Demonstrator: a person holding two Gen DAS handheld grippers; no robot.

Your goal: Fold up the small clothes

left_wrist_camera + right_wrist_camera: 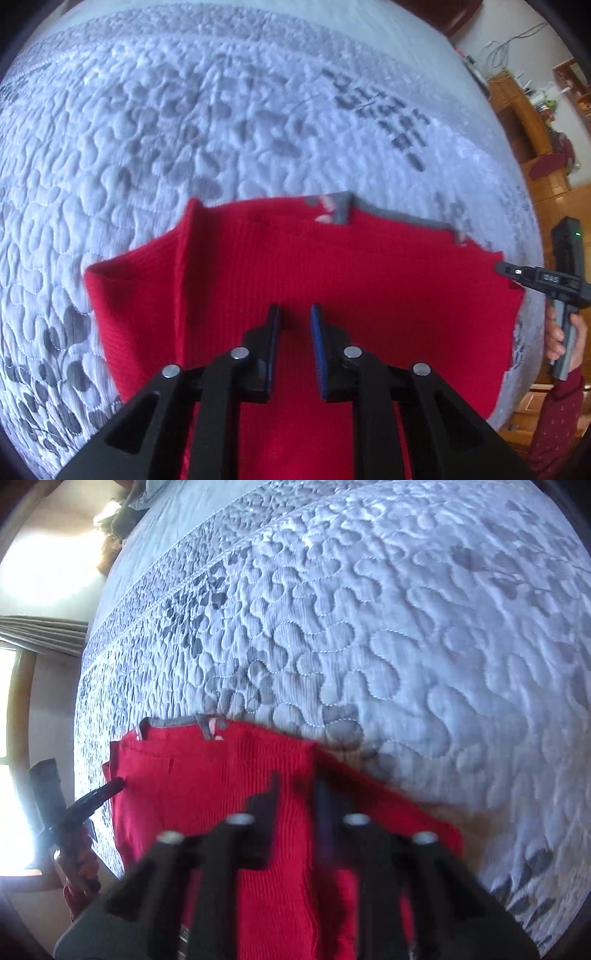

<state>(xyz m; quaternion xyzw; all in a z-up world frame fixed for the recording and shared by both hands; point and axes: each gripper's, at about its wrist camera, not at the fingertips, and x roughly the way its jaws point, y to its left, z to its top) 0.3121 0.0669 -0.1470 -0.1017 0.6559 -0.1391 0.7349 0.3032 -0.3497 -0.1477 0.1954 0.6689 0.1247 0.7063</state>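
Your left gripper and right gripper both hover parted, holding nothing, above the red knit. Pinch both corners evenly, fold toward 12 o'clock.

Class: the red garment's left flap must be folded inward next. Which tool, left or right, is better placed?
Left, probably. The left tool is open above the red garment, near that flap; the right tool sits at the opposite edge.
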